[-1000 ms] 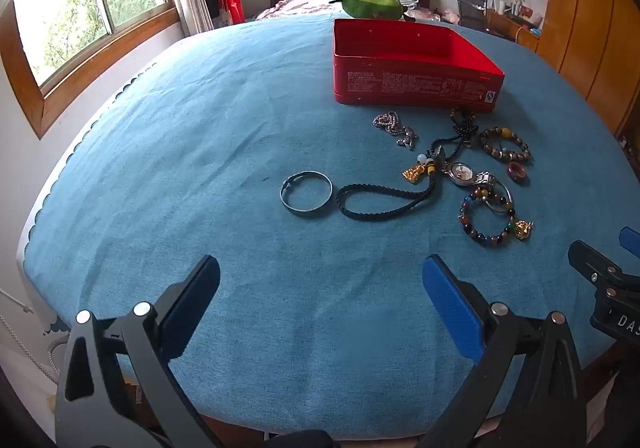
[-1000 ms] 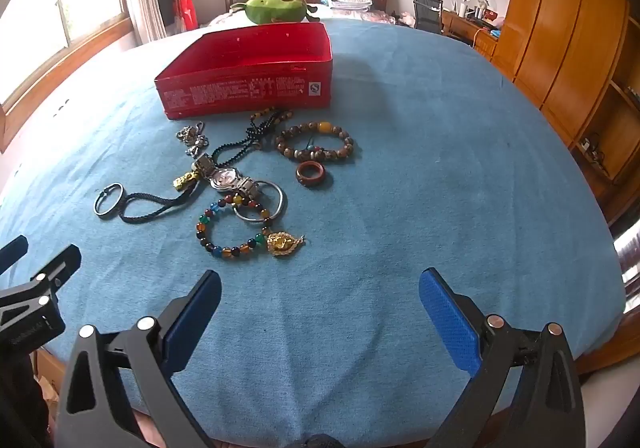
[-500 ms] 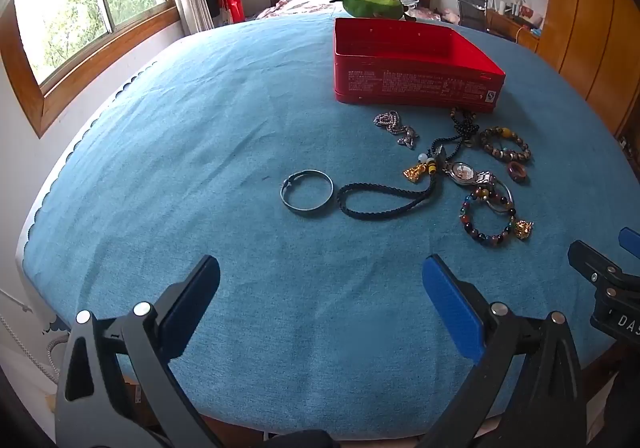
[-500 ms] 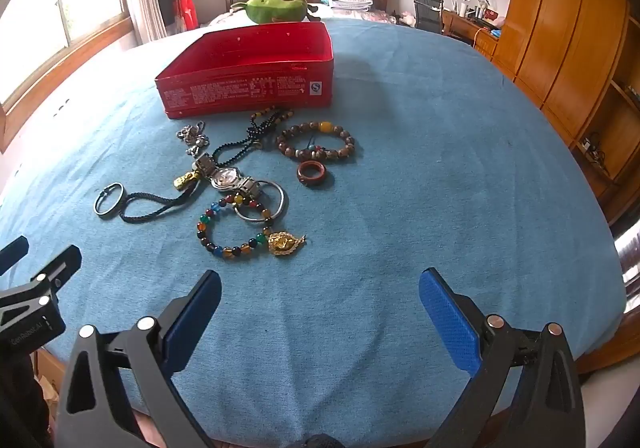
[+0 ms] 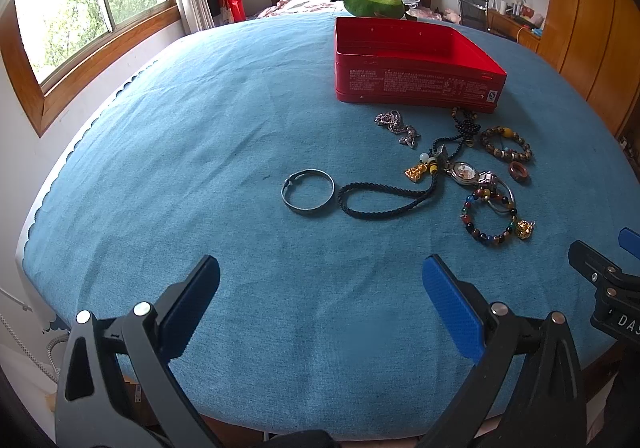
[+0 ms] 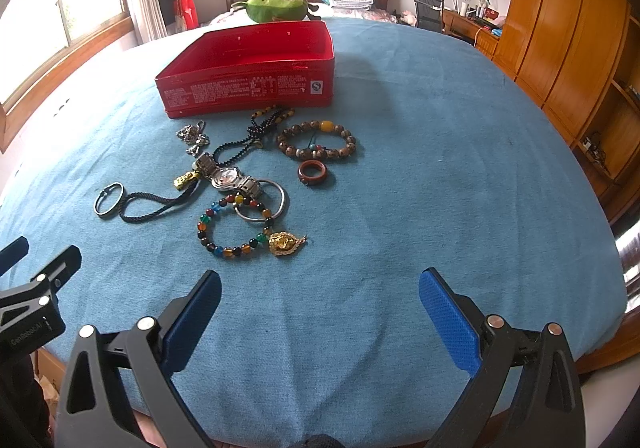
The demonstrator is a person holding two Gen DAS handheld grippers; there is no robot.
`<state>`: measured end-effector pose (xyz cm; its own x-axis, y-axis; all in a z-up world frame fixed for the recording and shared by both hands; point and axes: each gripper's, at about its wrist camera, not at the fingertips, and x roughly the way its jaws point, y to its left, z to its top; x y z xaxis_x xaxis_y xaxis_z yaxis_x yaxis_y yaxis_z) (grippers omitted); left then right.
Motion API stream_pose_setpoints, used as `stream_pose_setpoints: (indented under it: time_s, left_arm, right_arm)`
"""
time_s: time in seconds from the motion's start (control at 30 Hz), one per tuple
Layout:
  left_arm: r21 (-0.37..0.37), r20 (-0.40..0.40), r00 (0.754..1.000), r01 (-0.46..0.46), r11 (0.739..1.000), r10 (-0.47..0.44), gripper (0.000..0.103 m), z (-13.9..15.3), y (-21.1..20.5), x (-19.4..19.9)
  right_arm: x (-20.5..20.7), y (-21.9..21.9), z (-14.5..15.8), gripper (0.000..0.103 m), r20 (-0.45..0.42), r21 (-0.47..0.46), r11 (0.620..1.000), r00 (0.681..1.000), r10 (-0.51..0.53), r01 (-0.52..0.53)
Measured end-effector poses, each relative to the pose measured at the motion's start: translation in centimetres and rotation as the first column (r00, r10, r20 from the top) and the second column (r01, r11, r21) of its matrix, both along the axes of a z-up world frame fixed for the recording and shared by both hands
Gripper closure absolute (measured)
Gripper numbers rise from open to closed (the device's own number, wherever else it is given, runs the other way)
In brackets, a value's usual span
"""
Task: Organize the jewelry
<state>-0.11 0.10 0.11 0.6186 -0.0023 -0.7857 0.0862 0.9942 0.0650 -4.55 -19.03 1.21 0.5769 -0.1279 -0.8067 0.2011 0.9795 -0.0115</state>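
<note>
An open red tin box stands on the blue cloth. In front of it lies jewelry: a silver bangle, a black cord necklace, a silver chain, a watch, a coloured bead bracelet with a gold pendant, a brown bead bracelet and a brown ring. My left gripper is open and empty near the front edge, short of the bangle. My right gripper is open and empty, short of the bead bracelet.
The blue-covered table ends close under both grippers. A green plush toy lies behind the box. A window is on the left, wooden wardrobes on the right. Each gripper's tip shows in the other view's lower corner.
</note>
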Motion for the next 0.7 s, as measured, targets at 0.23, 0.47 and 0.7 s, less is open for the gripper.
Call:
stream_pose_setpoints:
  time_s: [0.23,0.47,0.7]
  left_arm:
    - [0.000,0.000,1.000,0.000,1.000,0.000,0.003,-0.05,0.00,0.05]
    - [-0.001,-0.001,1.000,0.000,1.000,0.000,0.003,-0.04,0.01,0.04]
    - [-0.001,-0.002,1.000,-0.001,1.000,0.001,0.003,-0.03,0.00,0.04]
  right_arm:
    - [0.00,-0.01,-0.01,0.004,0.000,0.001,1.000,1.000,0.000,0.000]
    - [0.06,0.03,-0.01,0.004,-0.001,0.001,1.000,1.000,0.003,-0.003]
    - [0.04,0.12,0.07,0.004,-0.002,-0.001,1.000,1.000,0.006,-0.006]
